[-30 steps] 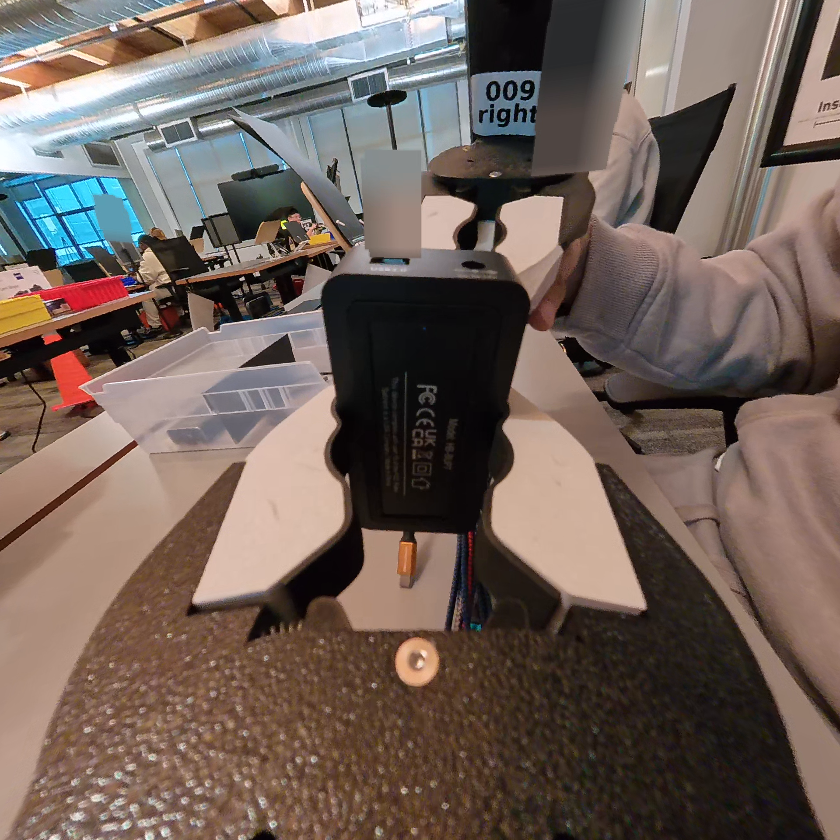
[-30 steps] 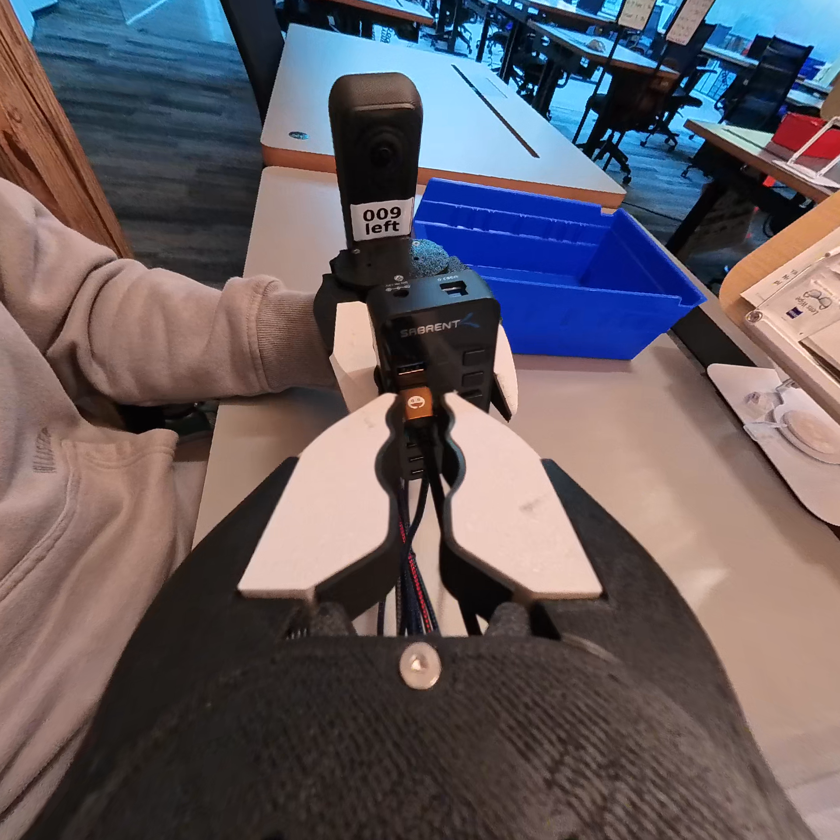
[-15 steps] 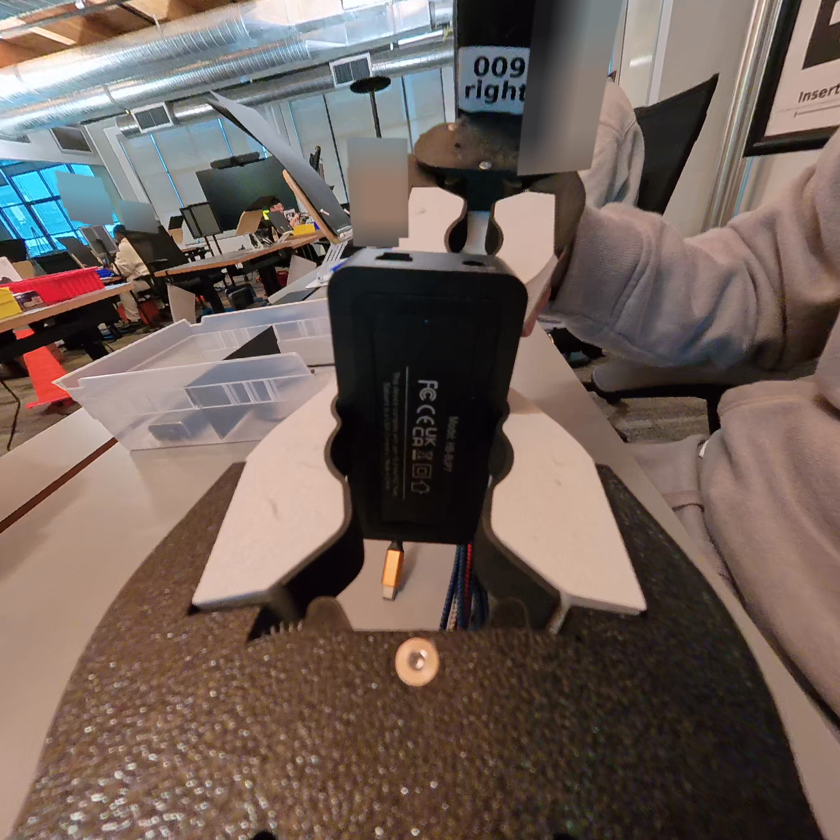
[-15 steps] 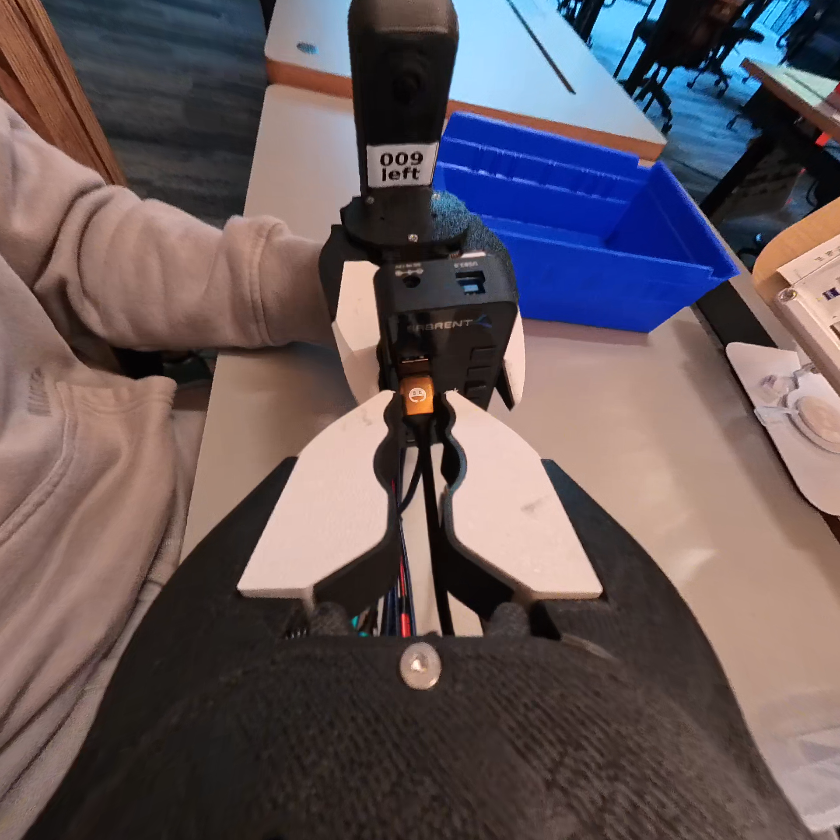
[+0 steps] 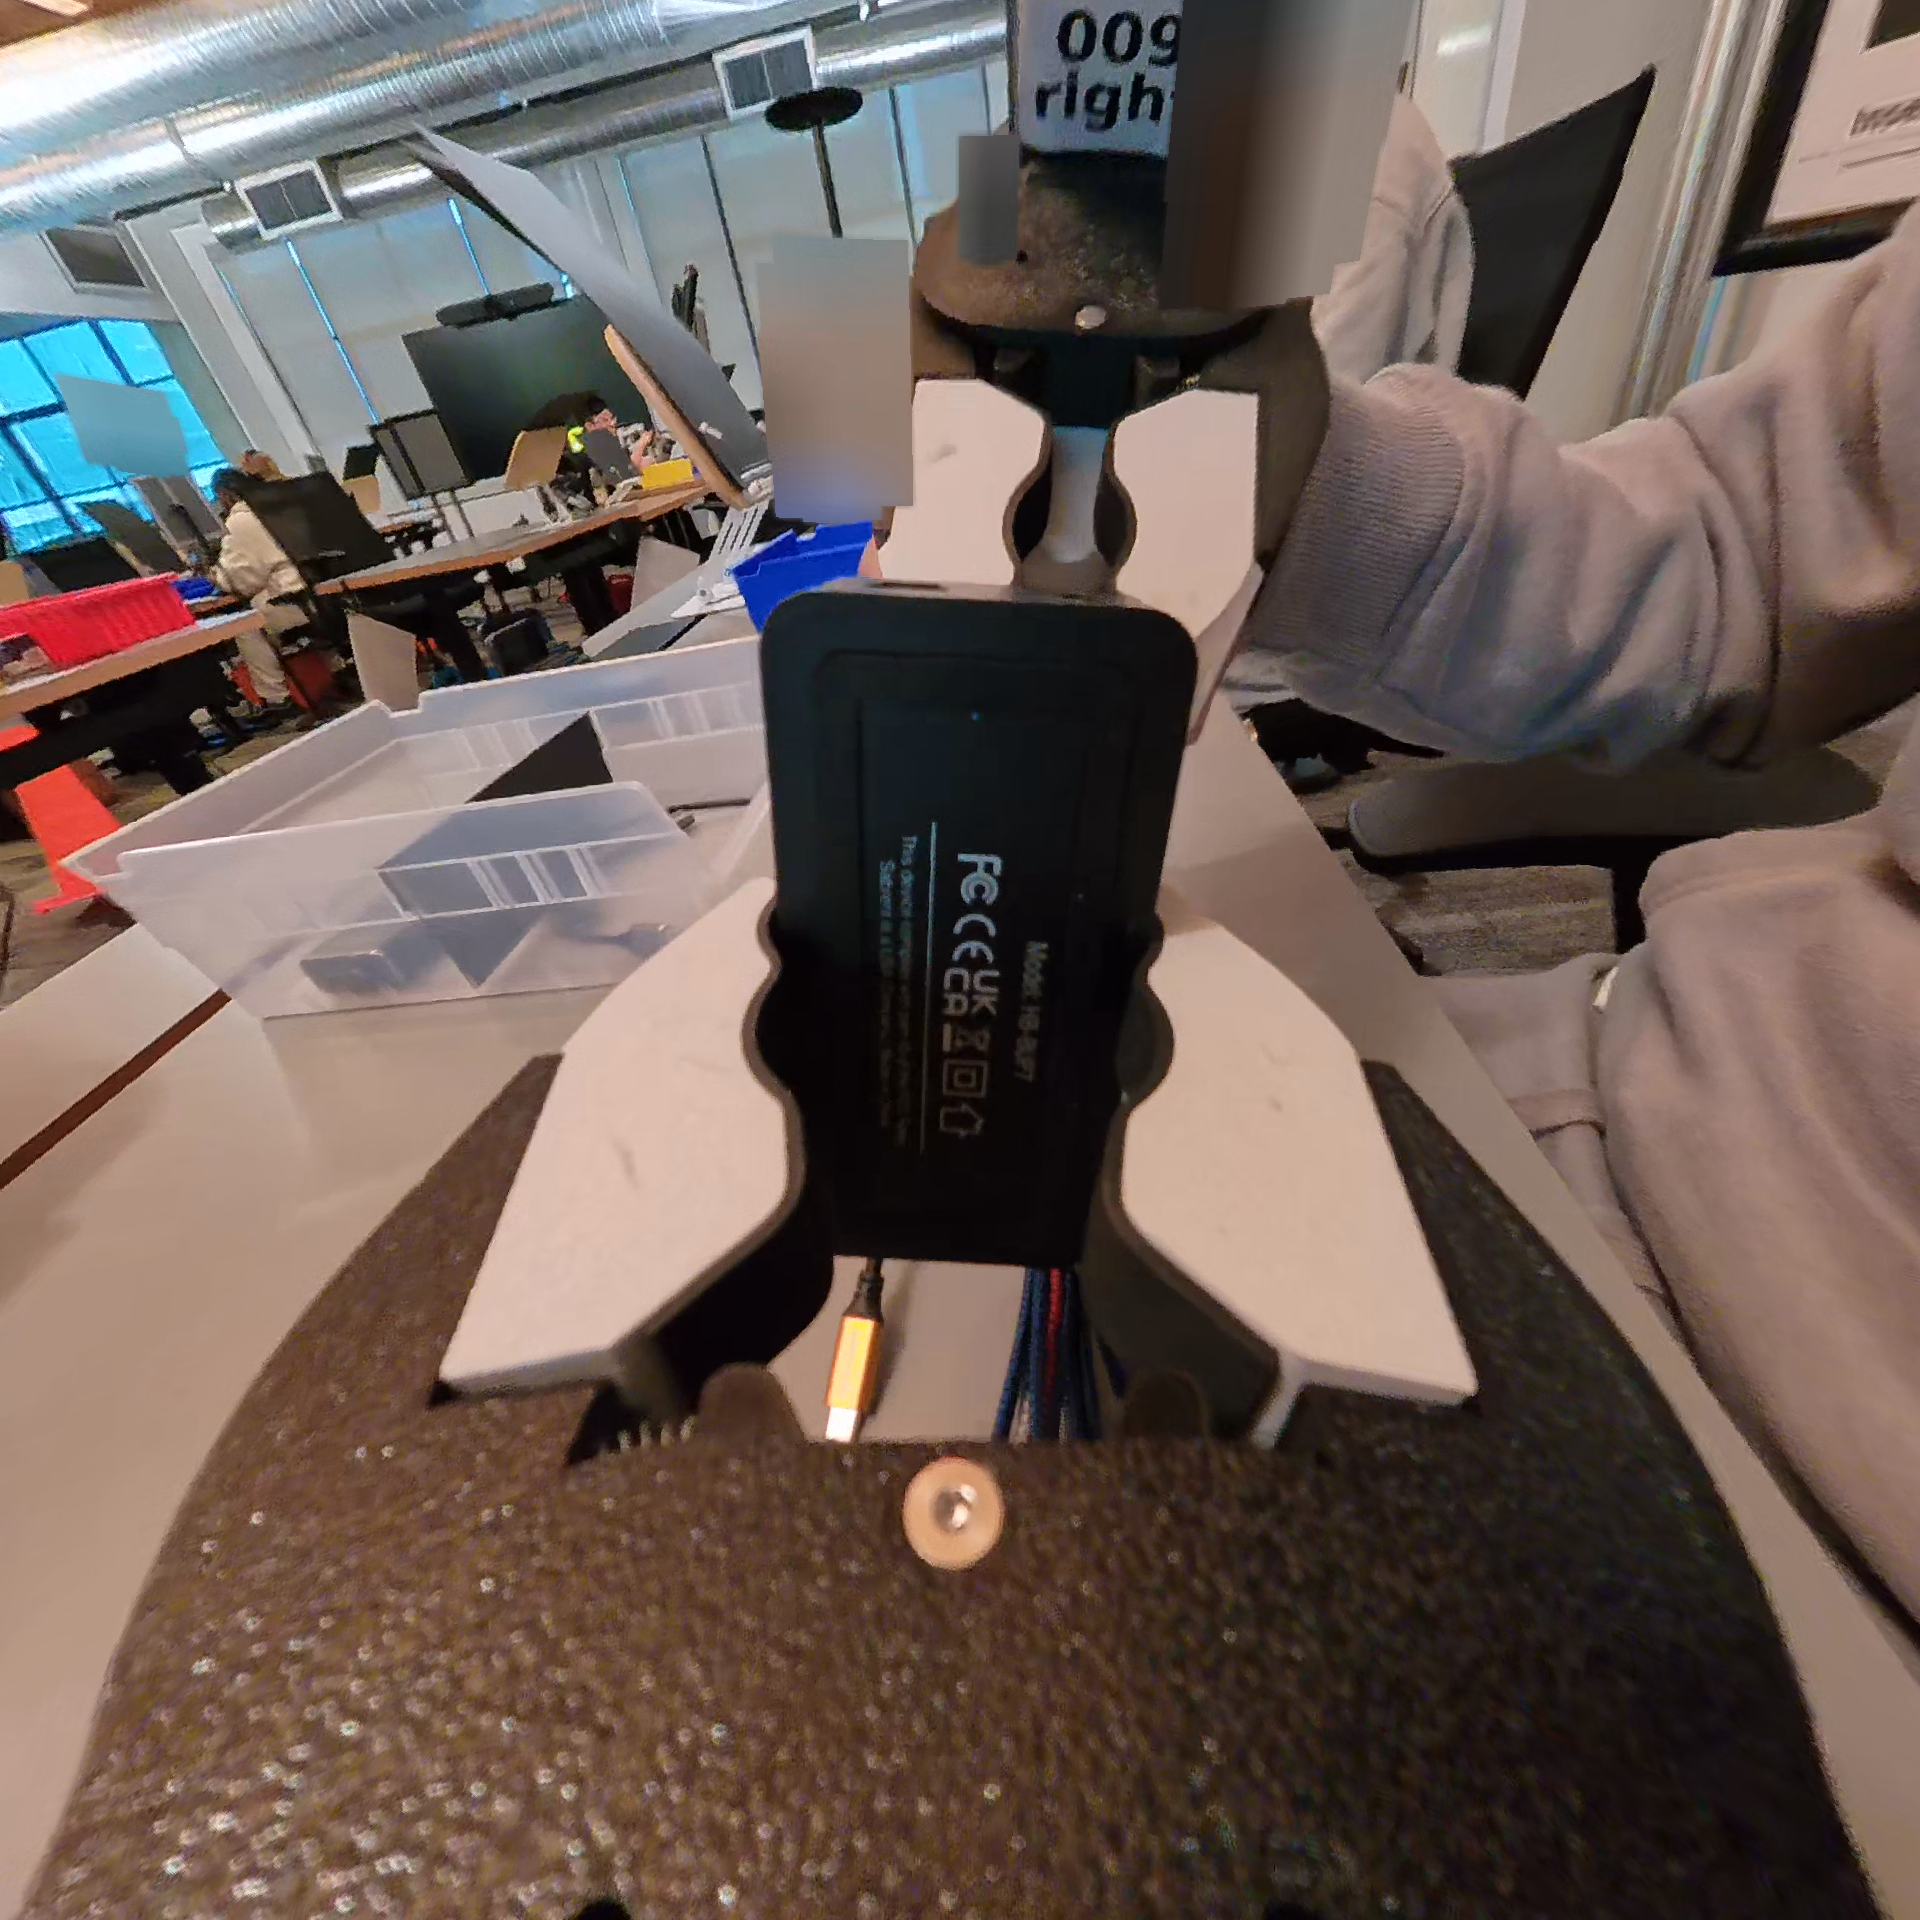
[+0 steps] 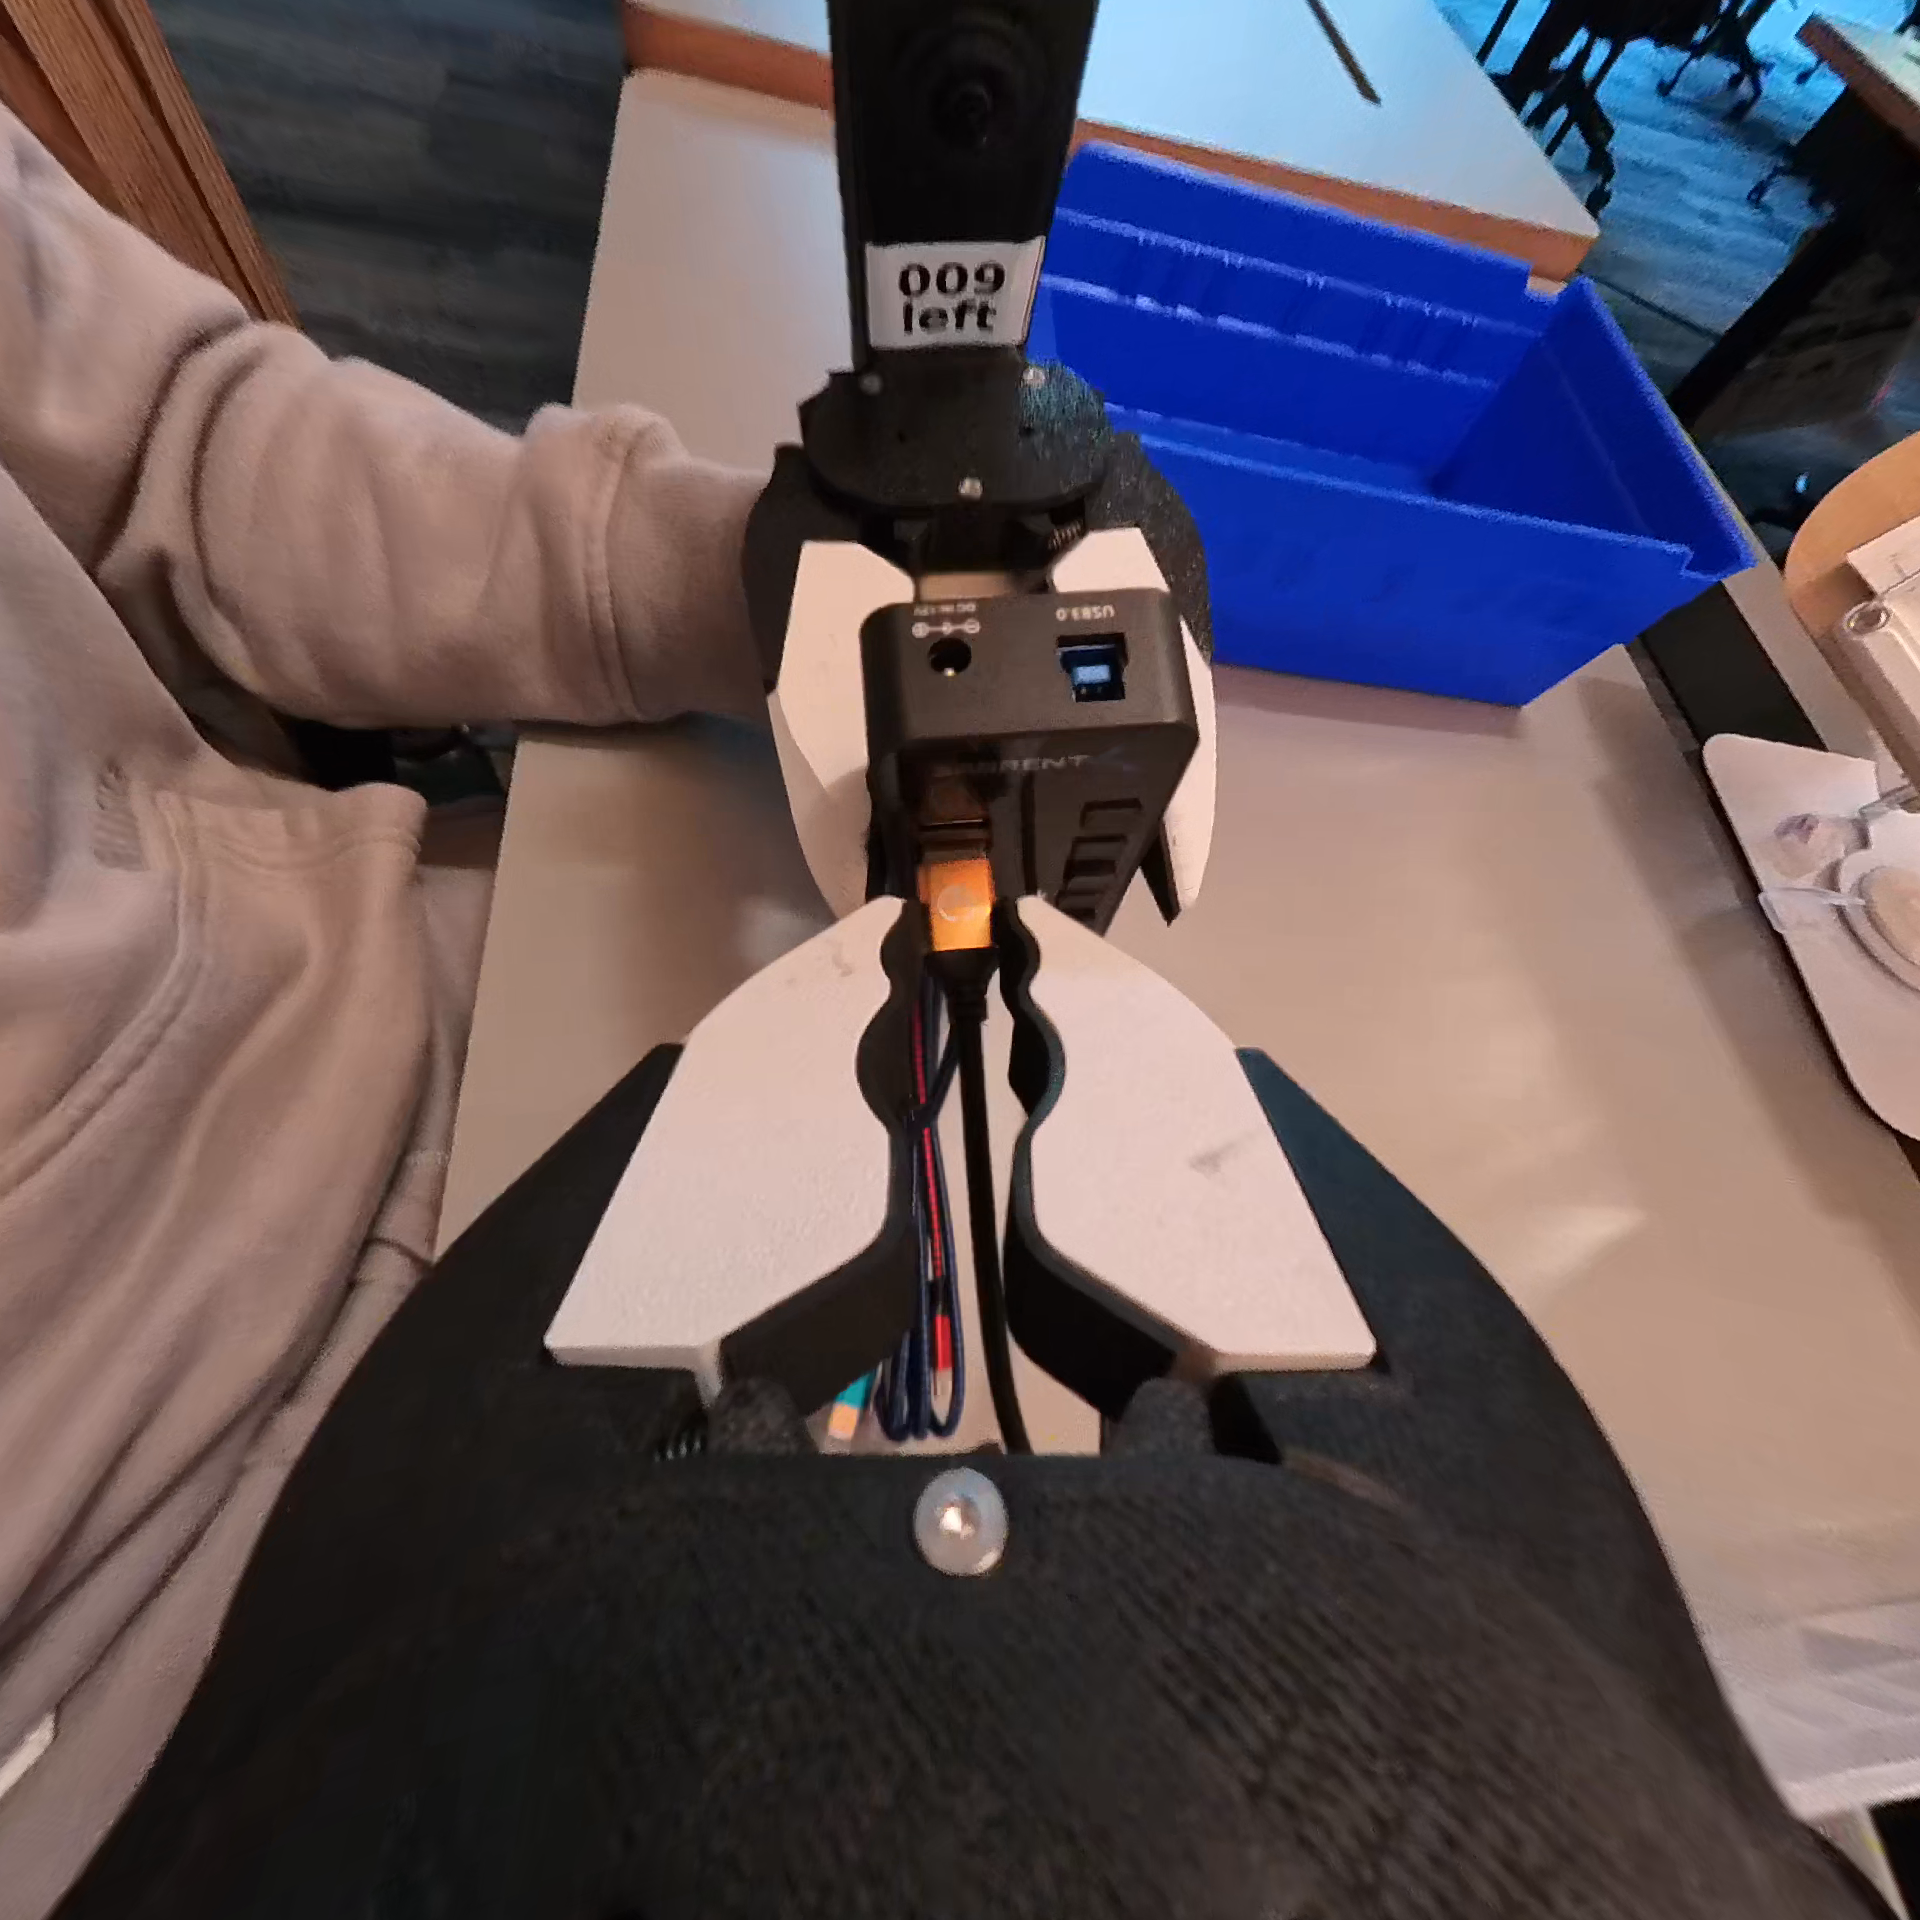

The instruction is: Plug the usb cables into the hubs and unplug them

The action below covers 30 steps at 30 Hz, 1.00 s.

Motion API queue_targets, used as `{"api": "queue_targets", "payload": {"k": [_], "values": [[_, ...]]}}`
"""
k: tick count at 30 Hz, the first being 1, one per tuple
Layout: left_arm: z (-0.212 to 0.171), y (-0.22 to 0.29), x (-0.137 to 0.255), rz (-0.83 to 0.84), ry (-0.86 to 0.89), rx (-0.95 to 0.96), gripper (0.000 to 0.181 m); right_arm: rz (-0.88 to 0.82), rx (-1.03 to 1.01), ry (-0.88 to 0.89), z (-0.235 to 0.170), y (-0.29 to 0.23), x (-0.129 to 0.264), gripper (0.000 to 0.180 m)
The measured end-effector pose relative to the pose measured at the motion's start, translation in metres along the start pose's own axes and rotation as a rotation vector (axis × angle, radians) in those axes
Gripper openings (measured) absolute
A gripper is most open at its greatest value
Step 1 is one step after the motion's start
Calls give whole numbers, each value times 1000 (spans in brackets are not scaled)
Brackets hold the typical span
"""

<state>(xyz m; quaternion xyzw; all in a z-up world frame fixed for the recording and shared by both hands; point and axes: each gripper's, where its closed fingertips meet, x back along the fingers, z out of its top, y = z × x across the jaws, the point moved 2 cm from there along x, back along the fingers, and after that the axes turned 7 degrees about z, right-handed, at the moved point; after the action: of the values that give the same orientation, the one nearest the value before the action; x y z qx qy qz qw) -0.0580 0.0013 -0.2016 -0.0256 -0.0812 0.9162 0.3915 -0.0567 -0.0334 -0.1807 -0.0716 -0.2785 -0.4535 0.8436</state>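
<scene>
My left gripper [image 5: 961, 925] is shut on a black USB hub [image 5: 971, 831] and holds it upright above the table, back face toward its camera. In the right wrist view the hub [image 6: 1029, 675] shows its end face with a round socket and a blue port. My right gripper [image 6: 956, 920] is shut on an orange USB plug [image 6: 956, 904], whose metal tip meets a port on the hub's front face; how deep it sits is unclear. A black cable [image 6: 977, 1195] and braided blue-red cables [image 6: 935, 1247] hang down. An orange connector [image 5: 854, 1361] dangles below the hub.
A clear plastic bin [image 5: 395, 862] stands on the table [image 5: 208, 1195] left of the hub. A blue bin [image 6: 1351, 468] stands behind the left gripper. White packets [image 6: 1818, 935] lie at the right edge. Grey sleeves [image 6: 312, 571] hold both grippers.
The hub has tilted, turning its end face toward the right camera. The two grippers have come closer together. The dangling orange connector has swung lower, toward the left camera.
</scene>
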Motion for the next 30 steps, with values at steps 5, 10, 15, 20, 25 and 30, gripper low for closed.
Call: {"api": "queue_targets", "payload": {"k": [5,10,15,20,25,30], "values": [[6,-2,6,-9,56,25,60,-17,-46,106,9,1,-3,15],[10,0,7,-23,92,38,60,-9,-52,151,14,0,-5,16],[13,-1,9,-19,121,51,60,-3,-60,190,17,1,-6,16],[14,1,8,-34,128,53,60,18,-59,163,13,-1,-10,18],[15,2,8,-42,136,59,60,24,-56,181,15,-2,-10,16],[16,1,11,-46,150,74,60,0,-56,127,17,-1,-11,17]]}}
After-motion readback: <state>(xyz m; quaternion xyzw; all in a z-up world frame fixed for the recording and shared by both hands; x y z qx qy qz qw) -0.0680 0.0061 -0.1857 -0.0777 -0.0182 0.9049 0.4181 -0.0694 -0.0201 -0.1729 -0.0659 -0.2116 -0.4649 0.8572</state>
